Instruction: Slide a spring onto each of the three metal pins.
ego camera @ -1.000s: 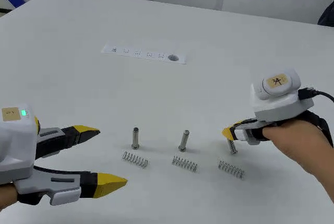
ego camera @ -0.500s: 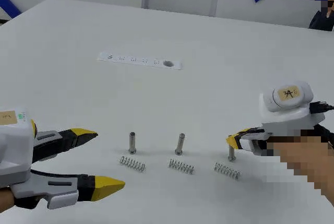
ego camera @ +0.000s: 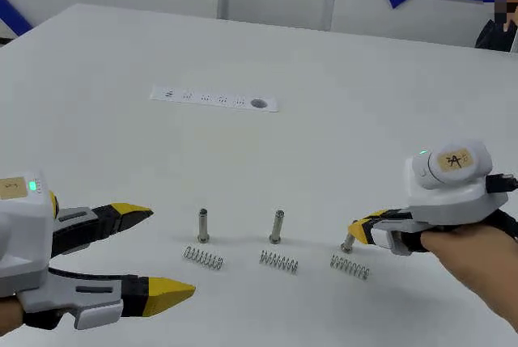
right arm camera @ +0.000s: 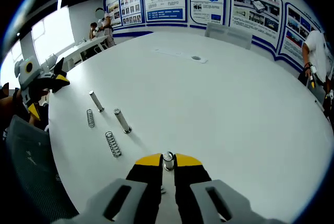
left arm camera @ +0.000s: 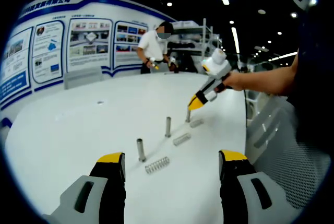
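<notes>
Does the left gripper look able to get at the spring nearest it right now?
Probably yes. The left gripper is open and faces the nearest spring, with bare table between them. The nearest pin stands behind that spring, and the right gripper is shut on the far pin.

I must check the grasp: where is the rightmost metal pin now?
In the head view the rightmost pin stands tilted between the yellow tips of the right gripper, just behind the rightmost spring.
</notes>
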Demonstrator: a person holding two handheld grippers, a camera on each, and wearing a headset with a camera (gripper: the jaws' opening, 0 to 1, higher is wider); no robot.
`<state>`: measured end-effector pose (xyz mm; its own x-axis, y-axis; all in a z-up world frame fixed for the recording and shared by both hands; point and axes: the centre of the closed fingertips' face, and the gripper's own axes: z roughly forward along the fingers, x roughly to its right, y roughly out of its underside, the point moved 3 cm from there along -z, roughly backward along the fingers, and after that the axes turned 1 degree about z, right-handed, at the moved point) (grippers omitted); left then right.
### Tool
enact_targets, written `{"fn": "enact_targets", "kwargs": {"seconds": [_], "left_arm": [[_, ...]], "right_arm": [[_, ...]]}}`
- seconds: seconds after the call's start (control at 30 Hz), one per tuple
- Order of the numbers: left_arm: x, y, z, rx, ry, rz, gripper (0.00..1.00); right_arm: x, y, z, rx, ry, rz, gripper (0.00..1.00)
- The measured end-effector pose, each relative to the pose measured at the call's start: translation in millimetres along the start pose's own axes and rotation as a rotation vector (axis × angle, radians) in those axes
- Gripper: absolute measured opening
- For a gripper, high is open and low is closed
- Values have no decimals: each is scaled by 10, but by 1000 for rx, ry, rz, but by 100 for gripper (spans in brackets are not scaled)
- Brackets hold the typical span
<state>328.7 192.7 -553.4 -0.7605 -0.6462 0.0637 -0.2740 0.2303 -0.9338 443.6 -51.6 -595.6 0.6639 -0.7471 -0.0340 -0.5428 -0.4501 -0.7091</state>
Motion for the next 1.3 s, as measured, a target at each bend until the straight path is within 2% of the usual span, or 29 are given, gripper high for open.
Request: {"fn": "enact_targets", "kwargs": {"seconds": [0.57, 0.77, 0.9, 0.97, 1.03, 1.13, 1.3], "left_arm": [[39, 6, 12, -3, 6, -1, 74], [49, 22, 33, -9, 14, -4, 74], [63, 31, 49, -10, 19, -7, 74], [67, 39, 54, -11, 22, -9, 74], [72, 46, 55, -13, 23, -10, 73], [79, 53, 53, -15, 27, -10, 73], [67, 61, 36, -17, 24, -13, 72]], "right_arm": [[-36, 64, -52, -14, -11, -38, 13], [-84, 176, -54, -48, -32, -55, 13], [-160, 262, -41, -85, -67, -82, 13], [-213, 291, -26, -103, -90, -108, 13], [-266, 314, -4, -130, -118, -165, 13], [-303, 323, 36, -165, -133, -273, 13], [-346, 304, 117, -217, -145, -391, 13]]}}
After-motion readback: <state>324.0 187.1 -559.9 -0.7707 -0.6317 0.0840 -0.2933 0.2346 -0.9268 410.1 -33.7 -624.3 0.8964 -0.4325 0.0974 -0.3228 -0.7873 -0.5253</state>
